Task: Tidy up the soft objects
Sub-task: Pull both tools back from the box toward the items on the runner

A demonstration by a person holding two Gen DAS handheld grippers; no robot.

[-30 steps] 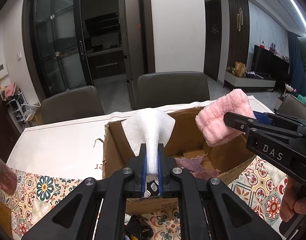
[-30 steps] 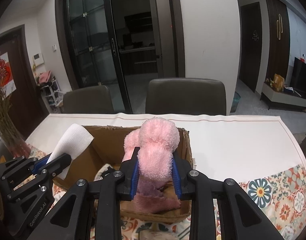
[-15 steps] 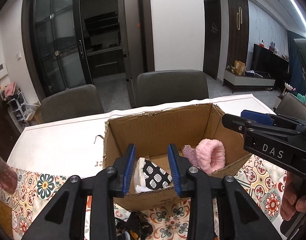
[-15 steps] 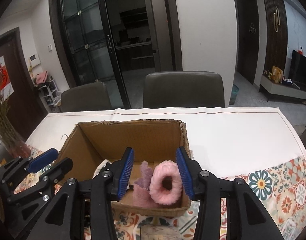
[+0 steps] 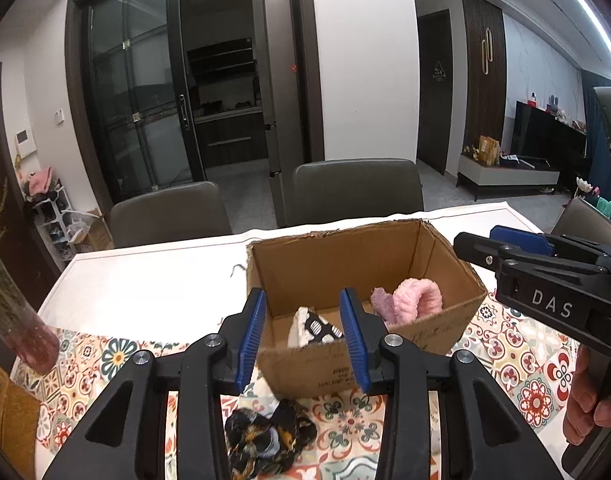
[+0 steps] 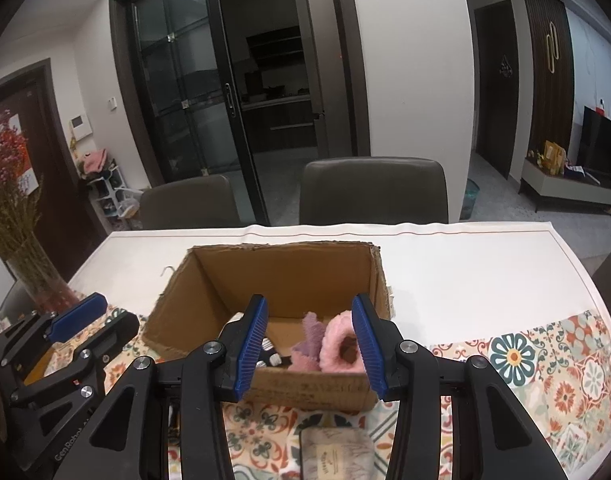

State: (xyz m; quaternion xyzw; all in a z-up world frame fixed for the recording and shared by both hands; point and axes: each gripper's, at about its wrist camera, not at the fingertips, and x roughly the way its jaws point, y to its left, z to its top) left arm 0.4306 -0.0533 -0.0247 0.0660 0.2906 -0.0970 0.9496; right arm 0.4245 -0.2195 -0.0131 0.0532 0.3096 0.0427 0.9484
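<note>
1. The left gripper [image 5: 303, 336] is released, its blue pads [image 5: 251, 336] spread wide with nothing between them. It hangs at the near side of the box [image 5: 357, 256], seen from its own camera.
2. The right gripper [image 6: 311, 344] is also released, jaws wide apart and empty, at the near edge of the box [image 6: 289, 268].
3. The cardboard box stands open on the table [image 6: 465, 256], partly on the white cloth and partly on the patterned runner [image 6: 545, 352].
4. Inside, a pink fluffy band [image 5: 419, 300] lies curled in a ring at the right side of the box floor. In the right wrist view the band [image 6: 339, 346] shows just beside the right pad.
5. A purple cloth [image 5: 379, 308] lies touching the band on its left; in the other view the cloth [image 6: 311, 338] sits between the two pads.
6. A black and white dotted cloth [image 5: 315, 328] lies toward the left of the box floor, with a white piece under it.
7. On the runner, near of the box, a dark scrunchie [image 5: 265, 440] lies between the left gripper's arms.
8. A folded pale item [image 6: 337, 454] lies on the runner near of the box, under the right gripper.
9. A vase [image 6: 45, 288] of dried flowers stands at the far left of the table.
10. Two chairs [image 6: 373, 192] stand at the far side.
</note>
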